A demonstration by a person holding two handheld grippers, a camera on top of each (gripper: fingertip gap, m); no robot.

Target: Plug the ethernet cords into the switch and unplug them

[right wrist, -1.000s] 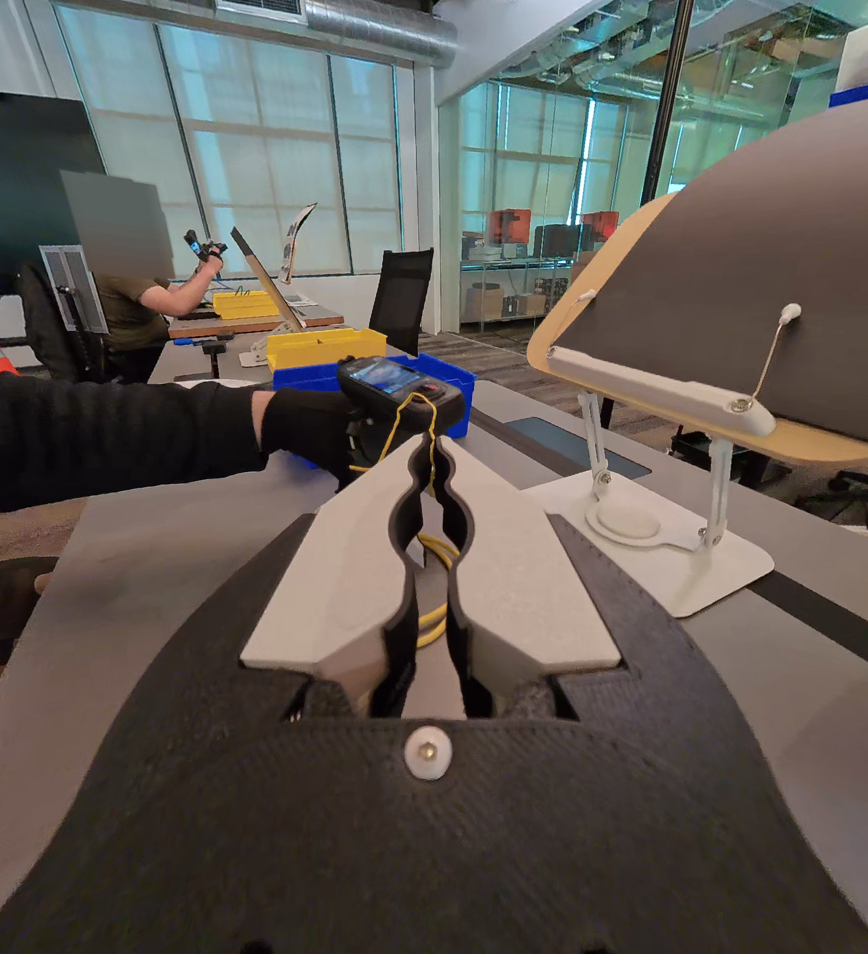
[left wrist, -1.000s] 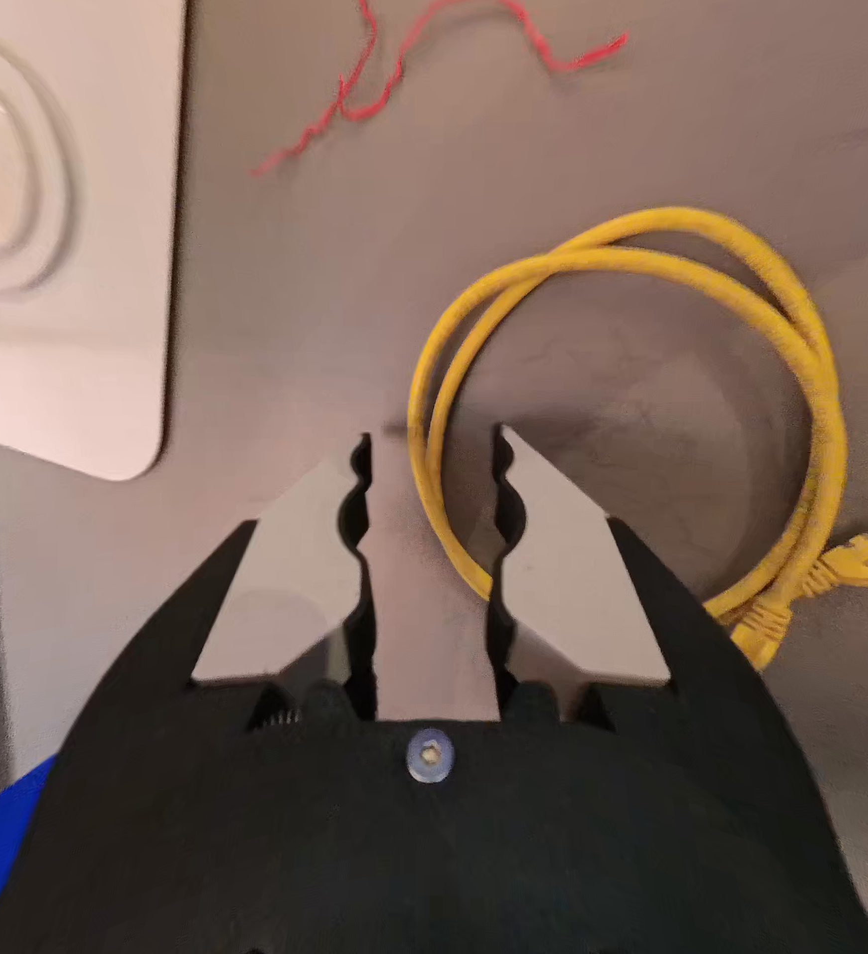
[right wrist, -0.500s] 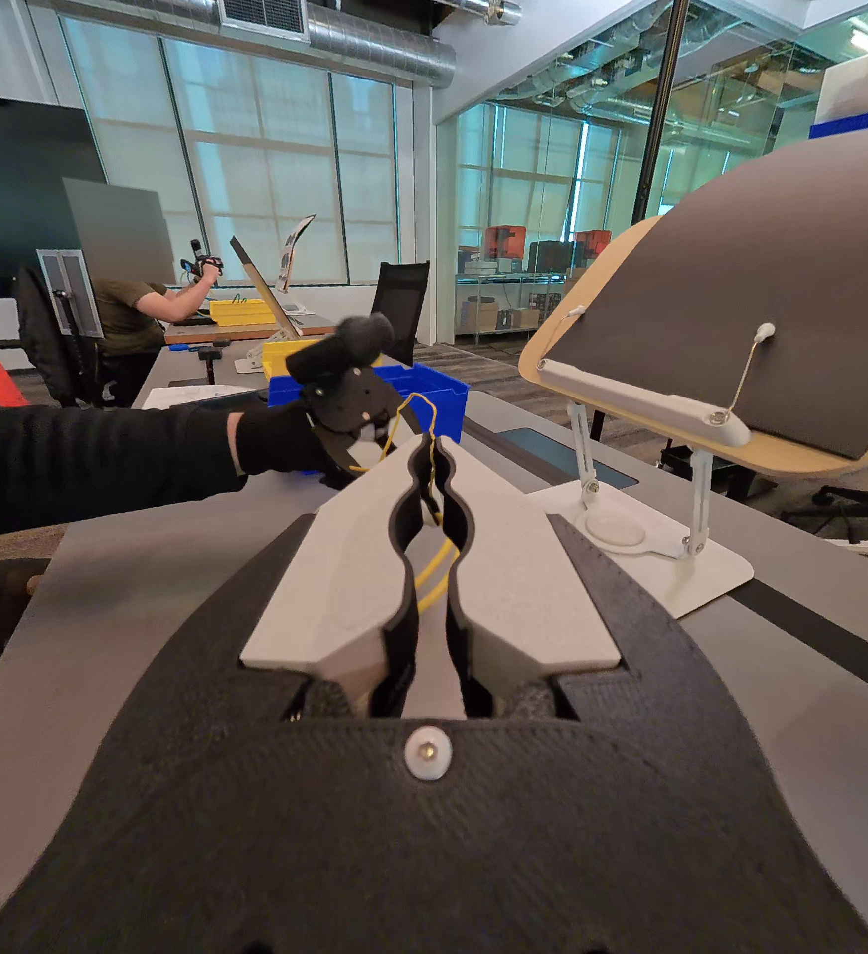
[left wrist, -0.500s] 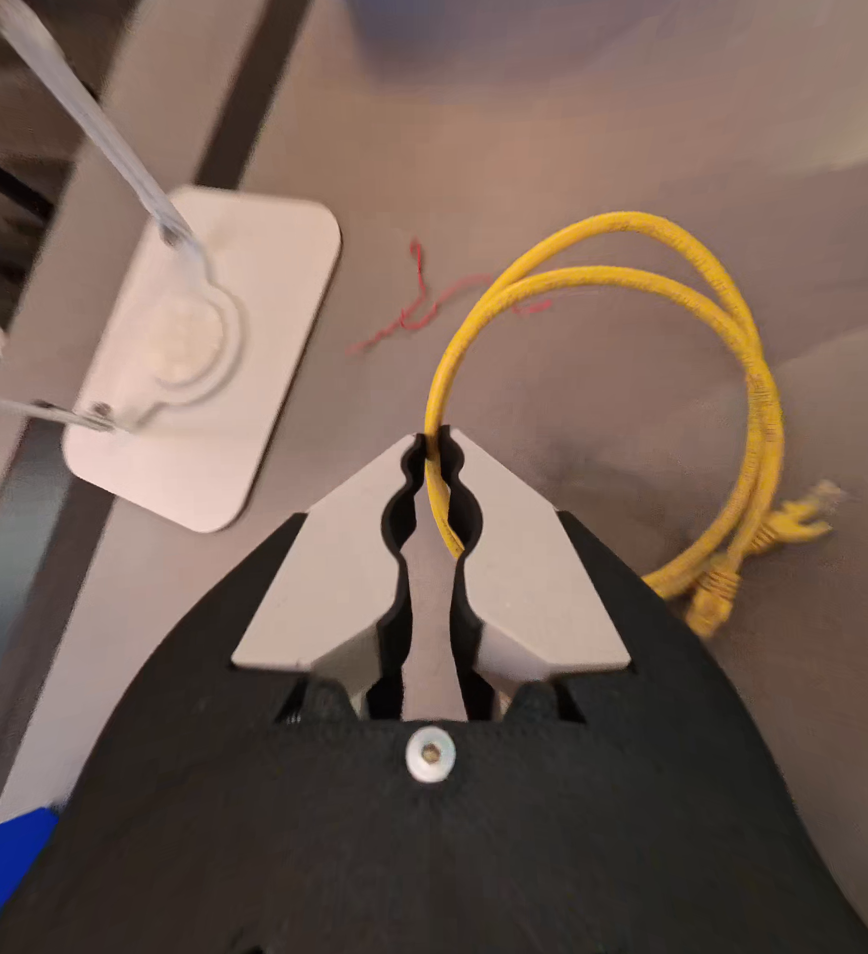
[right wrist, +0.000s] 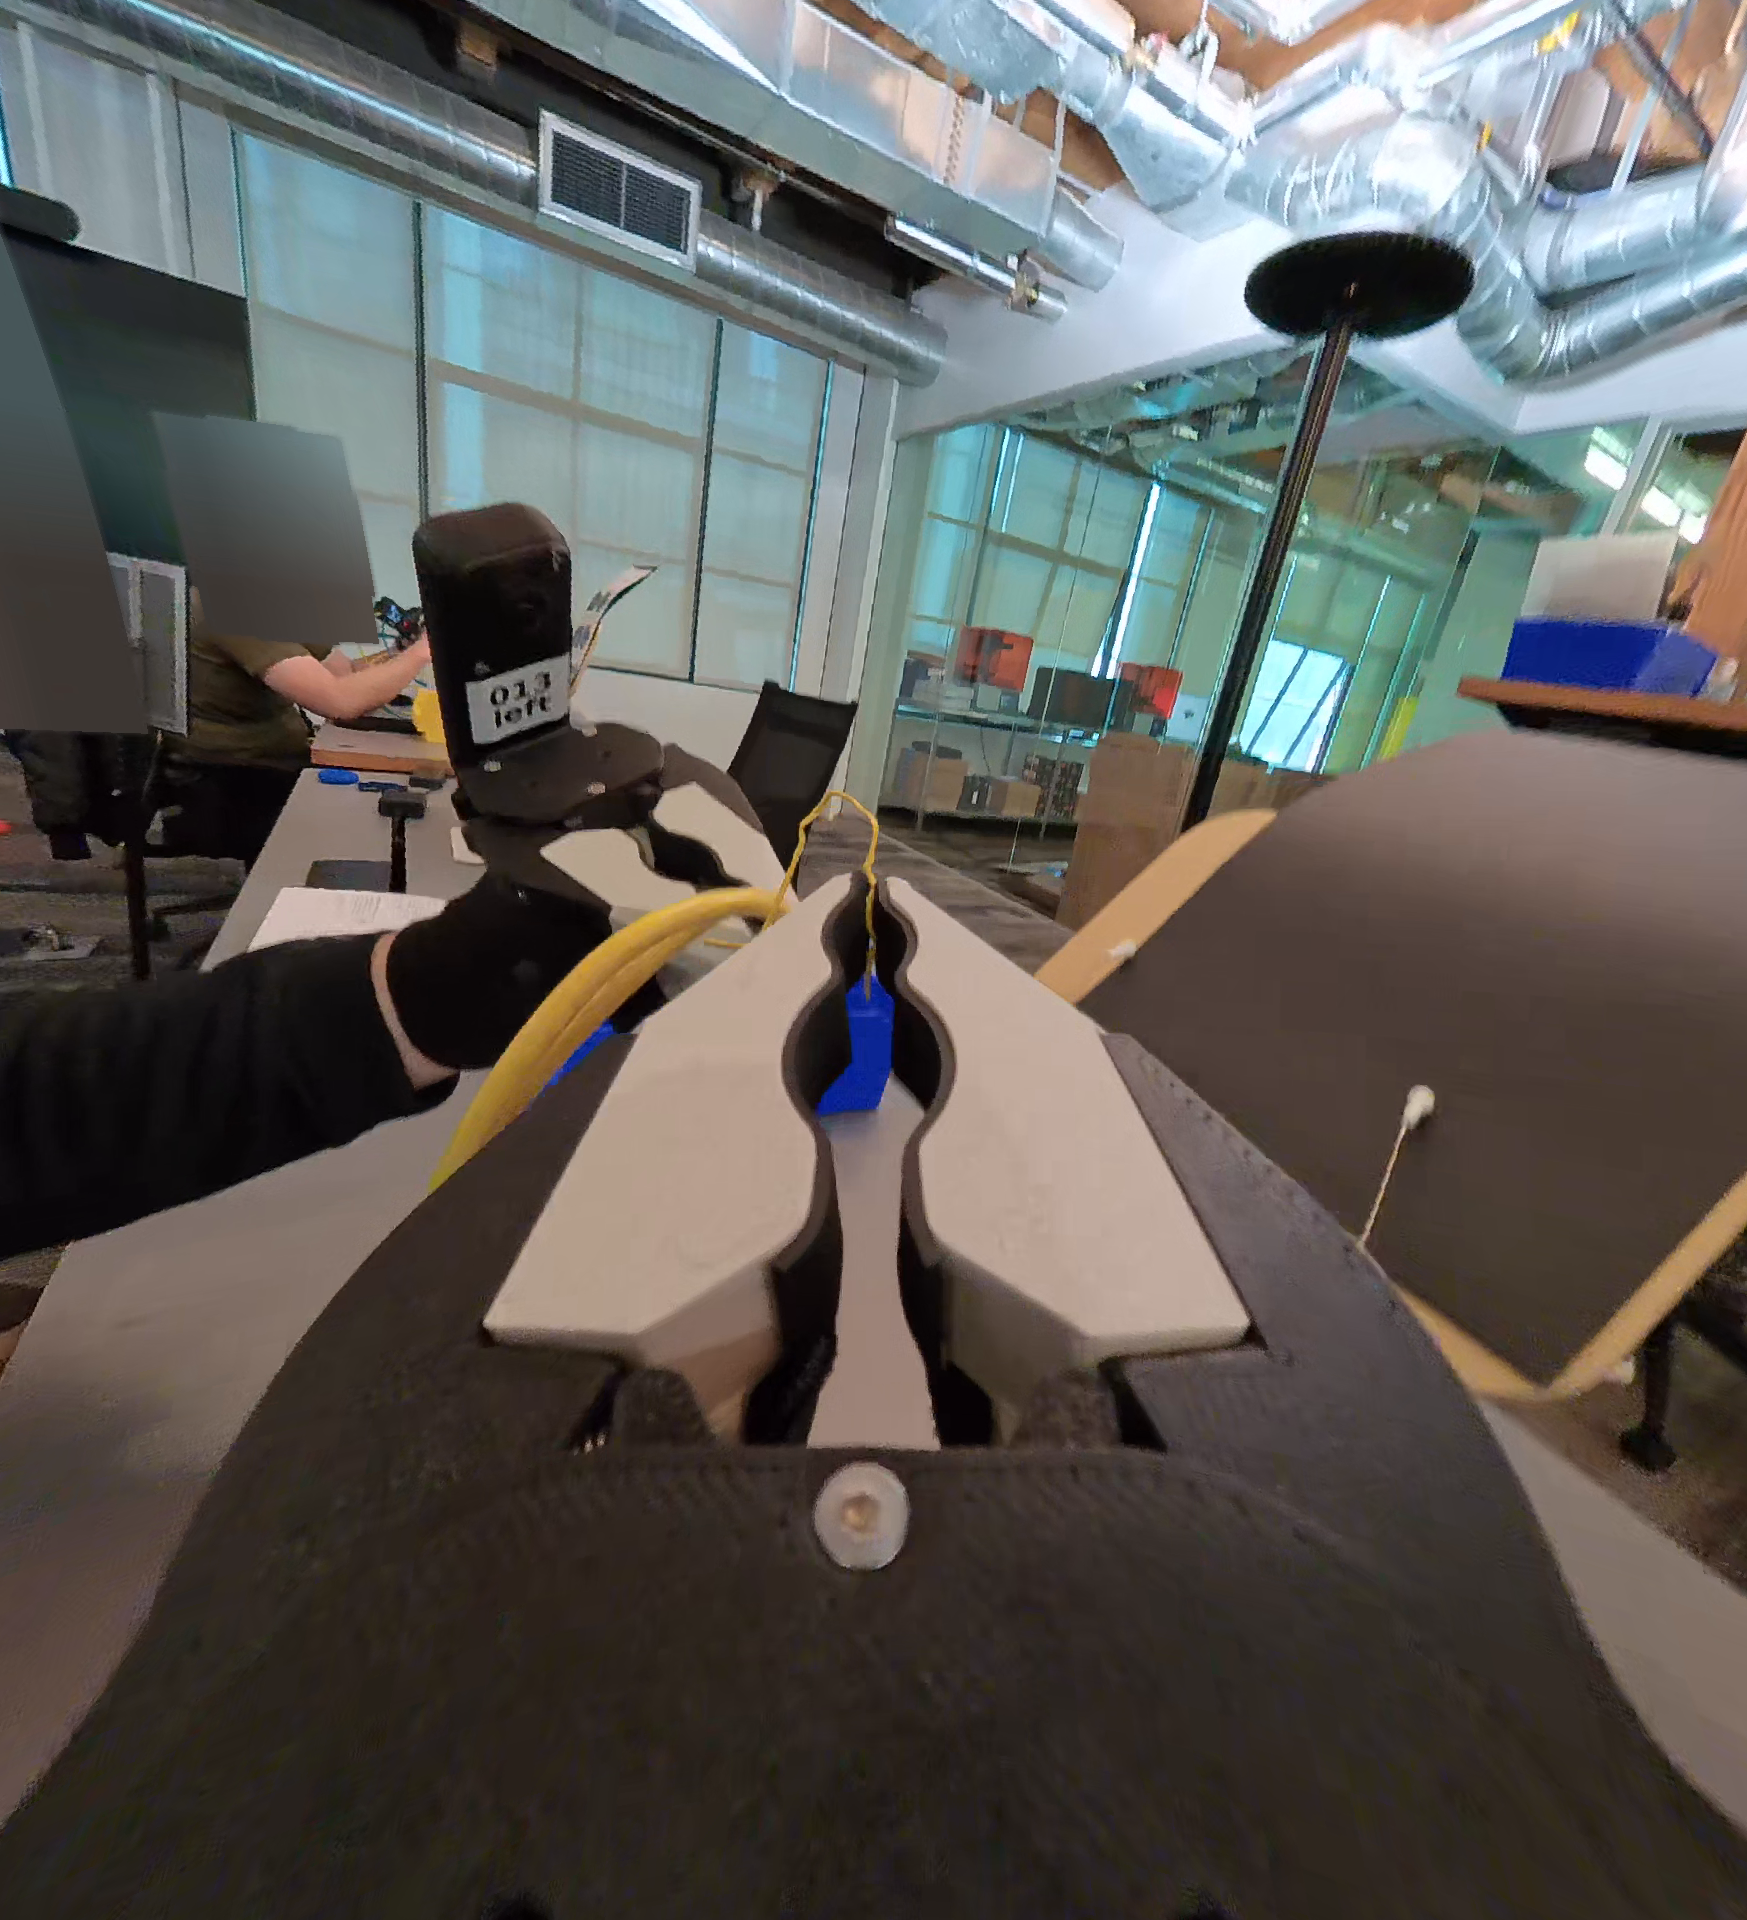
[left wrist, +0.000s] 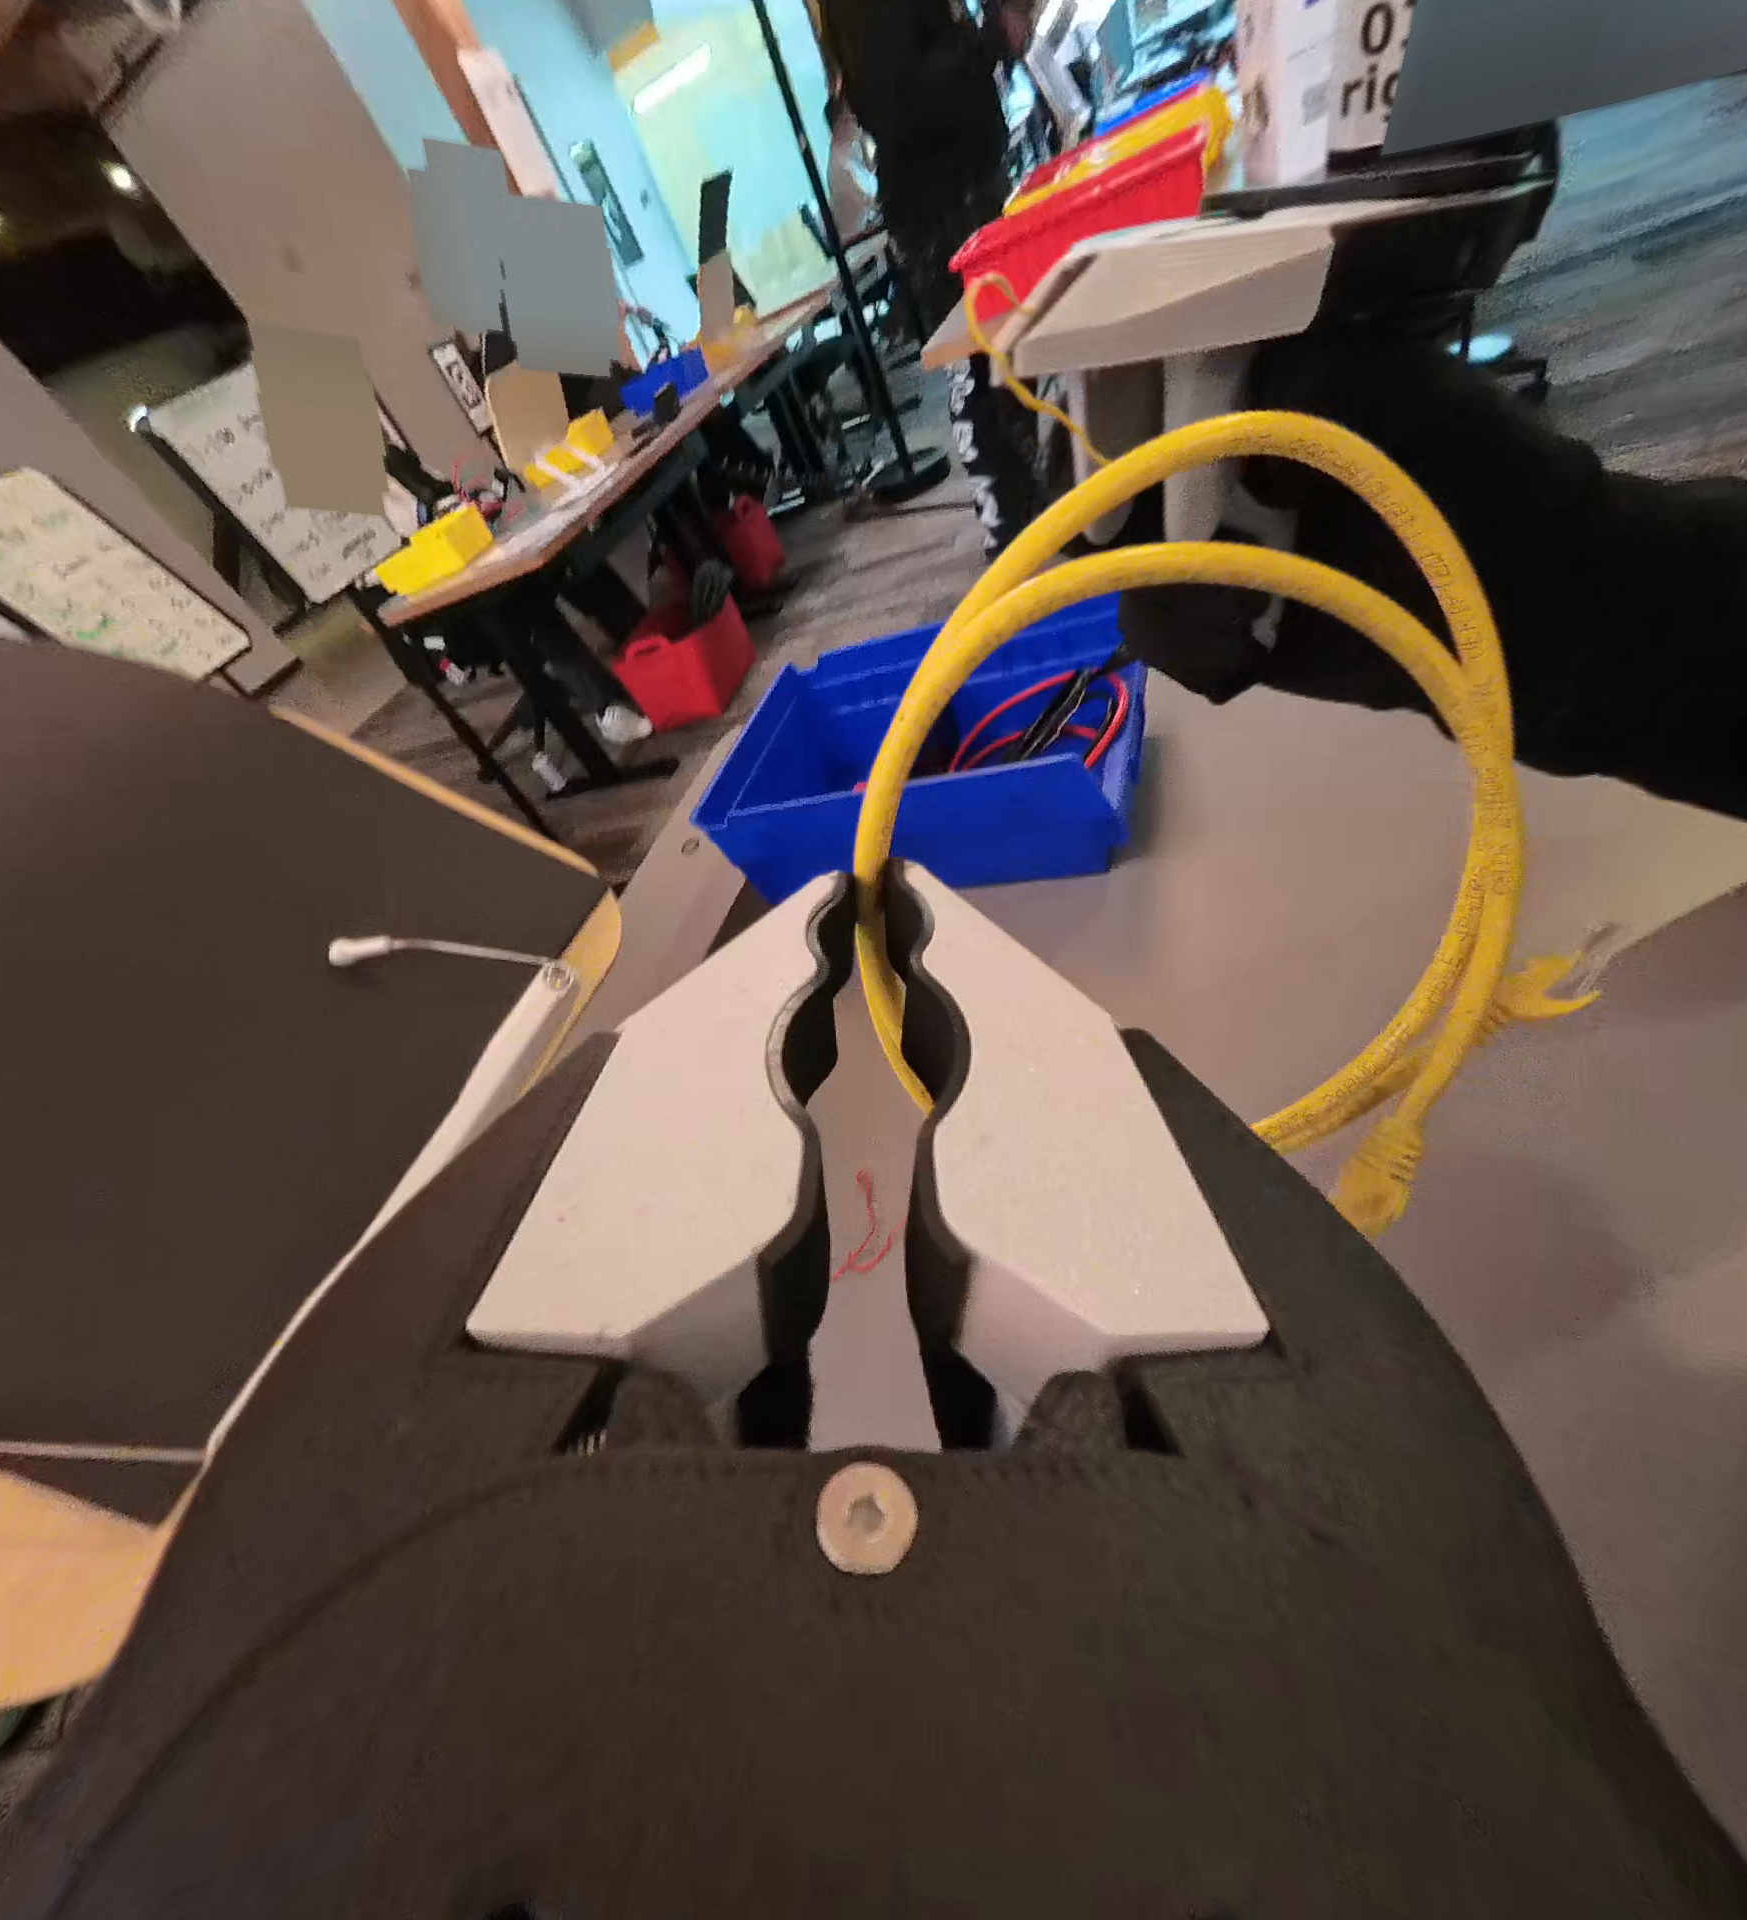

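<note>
A coiled yellow ethernet cord [left wrist: 1461, 665] hangs off the grey table [left wrist: 1627, 1195]. My left gripper [left wrist: 869, 883] is shut on its left side. The cord's two plugs [left wrist: 1383, 1169] dangle at the lower right of the coil. My right gripper [right wrist: 869, 888] is shut on a thin yellow wire [right wrist: 827, 805] that loops up from its tips. In the right wrist view the left gripper [right wrist: 744, 883] and cord [right wrist: 578, 997] are just left of it. In the left wrist view the right gripper [left wrist: 962, 343] is above the coil. No switch is in view.
A blue bin [left wrist: 931, 821] with red and black leads stands behind the coil. A black board on a white stand [left wrist: 173, 987] is at the left, and shows right of my right gripper [right wrist: 1471, 987]. A red thread [left wrist: 864, 1236] lies on the table. People work at far tables. Tip to tip, the grippers are about 9 cm apart.
My left gripper closed on the cord and lifted the coil off the table, tilting up to face the room. My right gripper rose and tilted up, still pinching the thin wire.
</note>
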